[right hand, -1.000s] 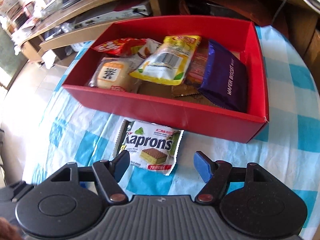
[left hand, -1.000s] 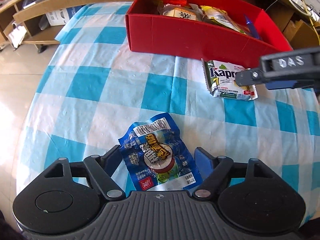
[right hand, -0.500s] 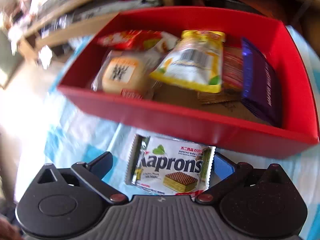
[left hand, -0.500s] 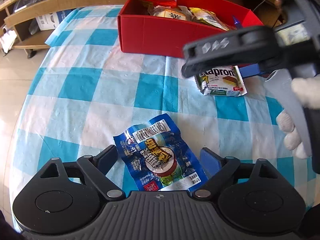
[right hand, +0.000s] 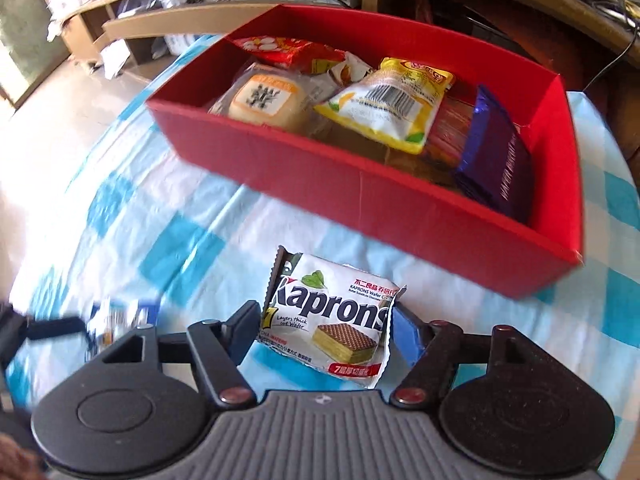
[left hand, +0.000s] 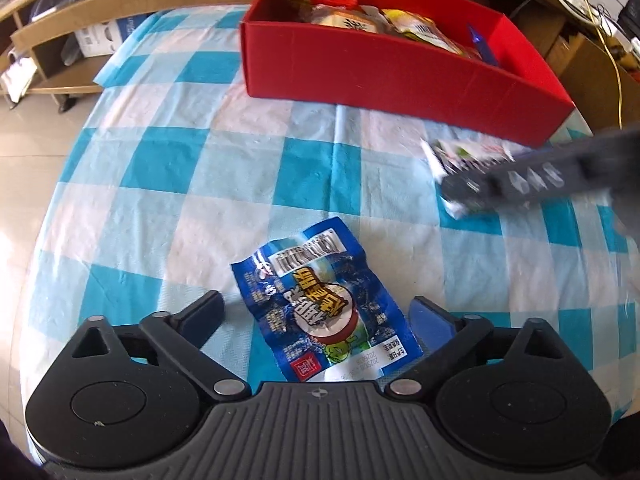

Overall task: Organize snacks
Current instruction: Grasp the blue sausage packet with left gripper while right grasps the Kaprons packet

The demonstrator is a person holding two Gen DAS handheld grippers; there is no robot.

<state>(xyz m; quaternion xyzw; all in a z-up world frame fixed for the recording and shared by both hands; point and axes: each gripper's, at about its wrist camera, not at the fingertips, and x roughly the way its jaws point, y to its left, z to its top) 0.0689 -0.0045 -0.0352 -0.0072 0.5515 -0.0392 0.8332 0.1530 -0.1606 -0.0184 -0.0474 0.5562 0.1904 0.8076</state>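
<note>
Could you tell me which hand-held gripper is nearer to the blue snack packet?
Left. The left hand-held gripper straddles the blue snack packet with open jaws; the right hand-held gripper is off beside the red box, closed on the wafer packet.

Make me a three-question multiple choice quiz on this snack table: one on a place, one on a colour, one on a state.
1. Where is the Kaprons pack?
A inside the box
B outside the box, near its front wall
C on the floor

2. What colour is the packet between the fingers of the left gripper?
A blue
B pink
C black

3. The left gripper is:
A clamped on the packet
B open, pads clear of the packet
C gripping the box

Answers:
1 B: it sits on the near side of the red wall.
2 A: its wrapper is mostly blue.
3 B: tablecloth shows between each pad and the packet, and the jaws have just been opening.
</note>
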